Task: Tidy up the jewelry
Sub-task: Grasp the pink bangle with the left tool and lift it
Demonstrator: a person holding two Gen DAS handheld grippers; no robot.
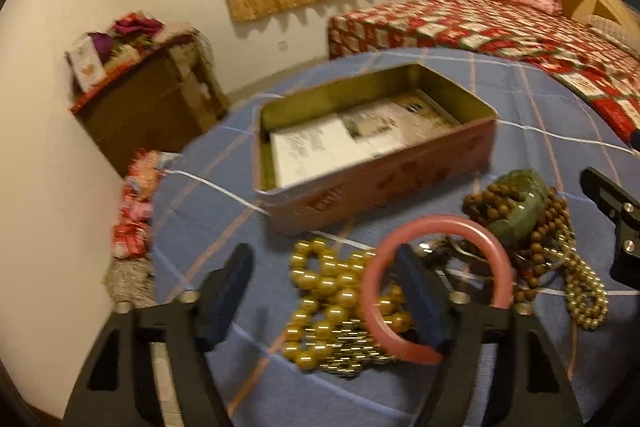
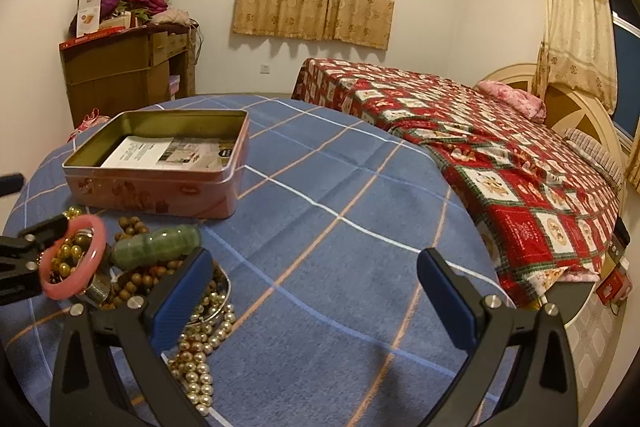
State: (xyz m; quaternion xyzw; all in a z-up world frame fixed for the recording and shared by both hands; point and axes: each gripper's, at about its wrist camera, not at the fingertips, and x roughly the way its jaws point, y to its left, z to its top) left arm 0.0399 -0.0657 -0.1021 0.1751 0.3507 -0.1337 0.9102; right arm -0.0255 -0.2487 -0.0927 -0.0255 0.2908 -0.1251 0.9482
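The left tongs (image 1: pixel 320 291) stand partly open over the jewelry heap, and their right finger (image 1: pixel 416 291) pokes through the pink bangle (image 1: pixel 440 291). The bangle hangs tilted on that finger, lifted off the cloth; the other finger (image 1: pixel 228 291) is clear of it, so nothing is pinched between the pads. Below and between these fingers lies a bunch of gold beads (image 1: pixel 332 311). Ahead of the left tongs sits the pink tin (image 1: pixel 360 203), lid off, with printed paper (image 1: pixel 320 147) on its floor.

To the right of the left tongs, near the bangle, a green bangle (image 1: pixel 520 203) rests on a coil of brown beads (image 1: pixel 496 199), with a strand of small pale pearls (image 1: pixel 584 291) trailing off beside them.

The right tongs (image 2: pixel 316 291) are wide open and hold nothing — only blue checked cloth (image 2: pixel 340 187) shows between the fingers. Their left finger (image 2: pixel 184 291) hangs just above the pearls and brown beads; the heap lies to the left of these tongs, the tin farther ahead on that side.

Everything rests on the cloth-covered desk — beyond it stands a bed (image 2: pixel 500 147) with a red patchwork cover.
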